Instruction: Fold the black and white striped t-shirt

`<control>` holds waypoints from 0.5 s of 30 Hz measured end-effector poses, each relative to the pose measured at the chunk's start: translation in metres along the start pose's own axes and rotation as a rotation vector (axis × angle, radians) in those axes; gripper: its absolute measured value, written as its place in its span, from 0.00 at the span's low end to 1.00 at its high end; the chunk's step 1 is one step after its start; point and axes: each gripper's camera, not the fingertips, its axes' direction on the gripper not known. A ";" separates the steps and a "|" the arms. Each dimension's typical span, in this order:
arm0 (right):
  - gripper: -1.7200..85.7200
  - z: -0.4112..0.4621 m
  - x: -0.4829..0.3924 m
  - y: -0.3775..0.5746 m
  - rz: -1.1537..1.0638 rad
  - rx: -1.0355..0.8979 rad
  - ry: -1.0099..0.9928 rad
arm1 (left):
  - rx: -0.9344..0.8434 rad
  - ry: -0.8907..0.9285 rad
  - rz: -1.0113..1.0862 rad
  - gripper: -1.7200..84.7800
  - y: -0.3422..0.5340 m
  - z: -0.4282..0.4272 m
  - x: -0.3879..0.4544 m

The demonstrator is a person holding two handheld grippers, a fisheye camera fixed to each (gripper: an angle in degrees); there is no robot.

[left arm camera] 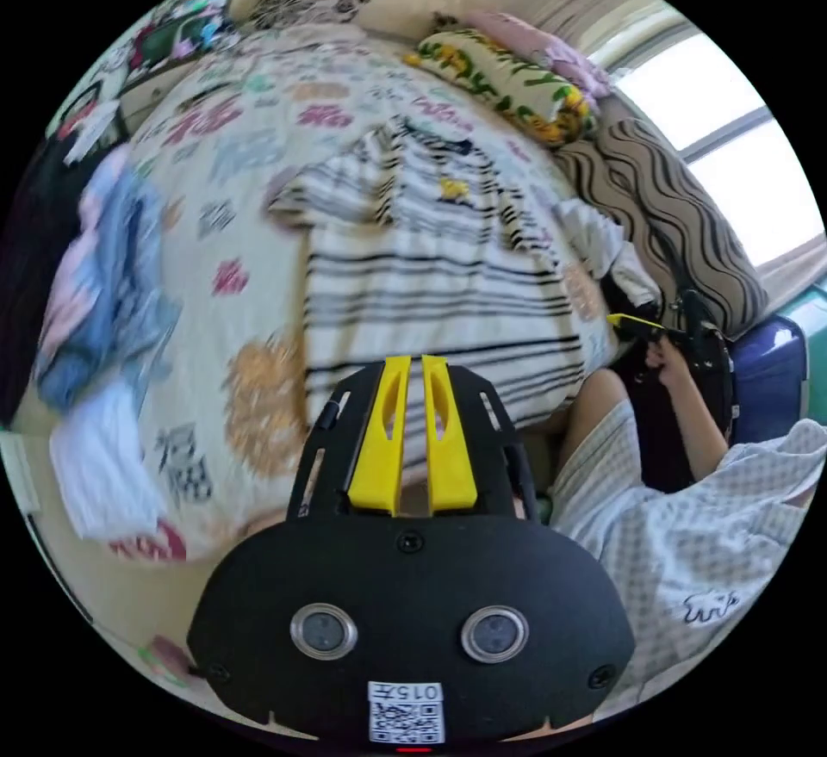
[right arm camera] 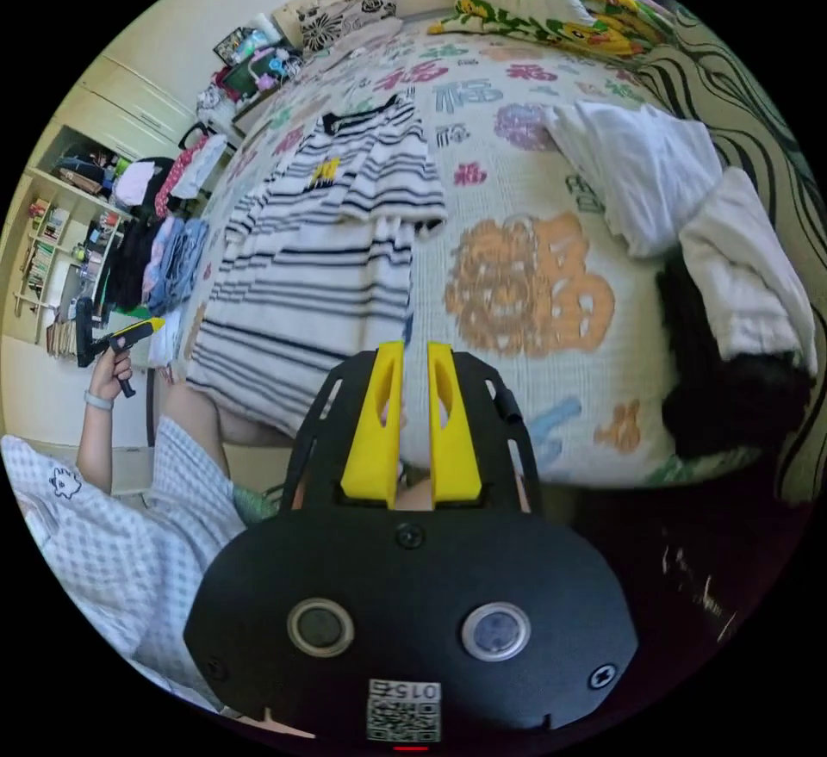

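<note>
The black and white striped t-shirt (left arm camera: 431, 275) lies spread flat, front up, on the patterned bed cover, its hem hanging at the near bed edge. My left gripper (left arm camera: 416, 361) hovers over the hem, jaws together with nothing between them. In the right gripper view the t-shirt (right arm camera: 319, 257) lies to the left, and my right gripper (right arm camera: 415, 348) is off the shirt's right hem corner, jaws close together and empty. Each view also catches the other gripper in a hand off the bed edge: the right gripper (left arm camera: 655, 331) and the left gripper (right arm camera: 129, 333).
Folded white clothes (right arm camera: 637, 171) and a dark garment (right arm camera: 724, 378) lie on the bed right of the shirt. A blue and white clothes pile (left arm camera: 103, 300) sits at the bed's left side. Pillows (left arm camera: 508, 81) line the head end. The person's checked clothing (left arm camera: 689, 550) is near.
</note>
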 end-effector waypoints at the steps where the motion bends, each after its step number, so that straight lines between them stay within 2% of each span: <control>1: 0.09 0.008 0.008 -0.023 -0.005 0.008 -0.013 | 0.023 0.039 0.052 0.04 -0.033 0.018 0.016; 6: 0.11 0.040 0.035 -0.090 0.014 -0.067 -0.076 | 0.016 0.230 0.058 0.06 -0.146 0.113 0.060; 8: 0.11 0.044 0.044 -0.105 0.045 -0.105 -0.140 | -0.080 0.337 0.042 0.08 -0.175 0.157 0.073; 10: 0.11 0.045 0.047 -0.111 0.051 -0.139 -0.119 | -0.176 0.241 0.056 0.08 -0.183 0.181 0.082; 15: 0.05 0.025 0.062 -0.110 0.096 -0.148 -0.200 | -0.304 0.323 0.018 0.03 -0.169 0.198 0.091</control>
